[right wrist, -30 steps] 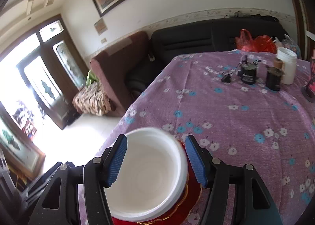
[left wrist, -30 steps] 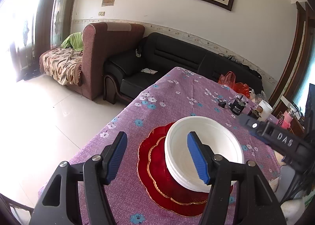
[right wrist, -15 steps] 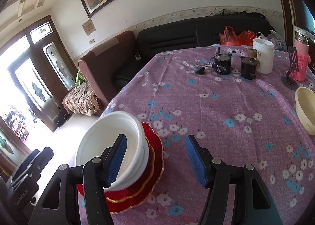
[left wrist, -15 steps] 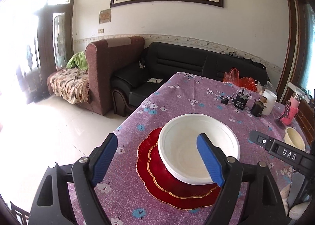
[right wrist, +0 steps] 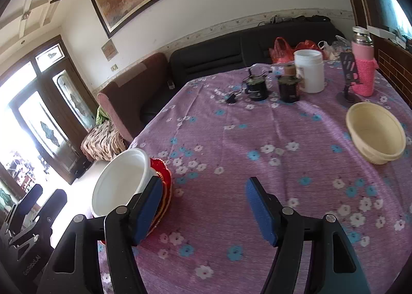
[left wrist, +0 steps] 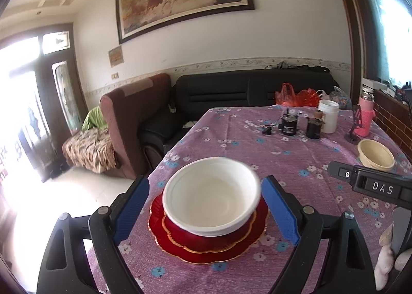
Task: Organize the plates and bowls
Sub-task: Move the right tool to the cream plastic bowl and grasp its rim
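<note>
Stack: a white bowl [left wrist: 211, 195] sits on two red plates [left wrist: 208, 242] near the counter [left wrist: 296, 165] edge closest to the door side.
Left claw [left wrist: 206, 209]: jaws wide apart, one on either side of the white bowl, holding nothing; whether the pads touch the bowl cannot be told.
Right claw [right wrist: 203, 209]: jaws wide and empty, beside the white bowl, aimed over bare cloth toward the far side of the counter.
Loose bowl: a cream bowl [right wrist: 374, 132] stands alone, well apart from the white bowl, close to a pink flask [right wrist: 363, 62]; judging by the task, it probably belongs on the stack.
Risk, stack: the white bowl rests close to the counter edge, so a sideways nudge from either claw could push it and the plates off.
Risk, reach: going for the cream bowl, the right claw could knock the phone stand [right wrist: 347, 75] just behind it.
Hidden: the left finger of the right claw covers part of the red plates; the white bowl's rim is blurred in the left view, and the plates' underside contact cannot be seen.
</note>
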Action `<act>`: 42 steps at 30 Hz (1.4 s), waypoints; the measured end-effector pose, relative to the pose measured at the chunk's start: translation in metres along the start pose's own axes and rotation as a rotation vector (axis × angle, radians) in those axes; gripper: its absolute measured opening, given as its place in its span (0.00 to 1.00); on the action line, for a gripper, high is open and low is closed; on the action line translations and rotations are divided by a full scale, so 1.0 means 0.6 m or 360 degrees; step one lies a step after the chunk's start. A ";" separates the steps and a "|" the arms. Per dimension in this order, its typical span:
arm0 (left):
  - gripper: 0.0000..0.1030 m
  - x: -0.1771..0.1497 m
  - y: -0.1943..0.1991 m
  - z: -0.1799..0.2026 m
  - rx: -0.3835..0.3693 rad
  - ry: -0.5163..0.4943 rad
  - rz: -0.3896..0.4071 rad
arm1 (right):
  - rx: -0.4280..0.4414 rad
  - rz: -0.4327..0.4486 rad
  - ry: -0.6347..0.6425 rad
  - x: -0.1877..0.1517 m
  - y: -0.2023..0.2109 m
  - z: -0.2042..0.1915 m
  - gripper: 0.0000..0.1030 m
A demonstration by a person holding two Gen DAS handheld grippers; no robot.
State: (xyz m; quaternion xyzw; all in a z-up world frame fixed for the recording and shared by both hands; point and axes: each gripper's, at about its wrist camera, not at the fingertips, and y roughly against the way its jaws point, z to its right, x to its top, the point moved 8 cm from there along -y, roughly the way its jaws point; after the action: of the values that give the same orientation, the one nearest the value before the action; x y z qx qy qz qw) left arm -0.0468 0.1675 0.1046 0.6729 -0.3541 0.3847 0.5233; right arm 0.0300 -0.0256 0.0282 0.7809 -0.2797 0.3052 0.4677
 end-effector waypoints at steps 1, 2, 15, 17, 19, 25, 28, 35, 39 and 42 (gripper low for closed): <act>0.87 0.004 0.006 0.014 -0.0007 -0.0028 0.0017 | -0.0002 0.0008 -0.0001 0.002 0.005 0.007 0.72; 0.87 0.007 0.010 0.024 -0.0013 -0.0045 0.0026 | -0.0012 0.0020 -0.0004 0.005 0.013 0.018 0.72; 0.89 0.036 0.016 0.171 -0.0122 -0.0293 0.0063 | -0.0198 0.0178 -0.0208 0.050 0.117 0.215 0.73; 0.89 0.040 0.011 0.193 -0.0132 -0.0329 0.0064 | -0.0224 0.0193 -0.0244 0.055 0.128 0.242 0.73; 0.89 0.046 0.004 0.218 -0.0144 -0.0372 0.0064 | -0.0252 0.0212 -0.0284 0.063 0.139 0.275 0.73; 0.89 0.060 -0.017 0.280 -0.0201 -0.0457 0.0055 | -0.0319 0.0298 -0.0376 0.104 0.175 0.348 0.73; 0.89 0.069 -0.031 0.304 -0.0232 -0.0473 0.0040 | -0.0345 0.0341 -0.0416 0.131 0.186 0.379 0.73; 0.89 0.086 -0.090 0.356 -0.0444 -0.0383 -0.0150 | -0.0360 0.0391 -0.0534 0.166 0.179 0.436 0.73; 0.89 0.090 -0.127 0.382 -0.0538 -0.0318 -0.0245 | -0.0380 0.0386 -0.0609 0.171 0.158 0.475 0.73; 0.89 0.088 -0.147 0.407 -0.0596 -0.0299 -0.0300 | -0.0394 0.0355 -0.0650 0.163 0.133 0.505 0.73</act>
State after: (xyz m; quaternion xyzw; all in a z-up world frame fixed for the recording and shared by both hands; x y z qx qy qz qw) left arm 0.0905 -0.0572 0.0752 0.6269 -0.4022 0.1973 0.6374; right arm 0.1016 -0.3459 0.0313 0.7275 -0.4879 0.1544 0.4569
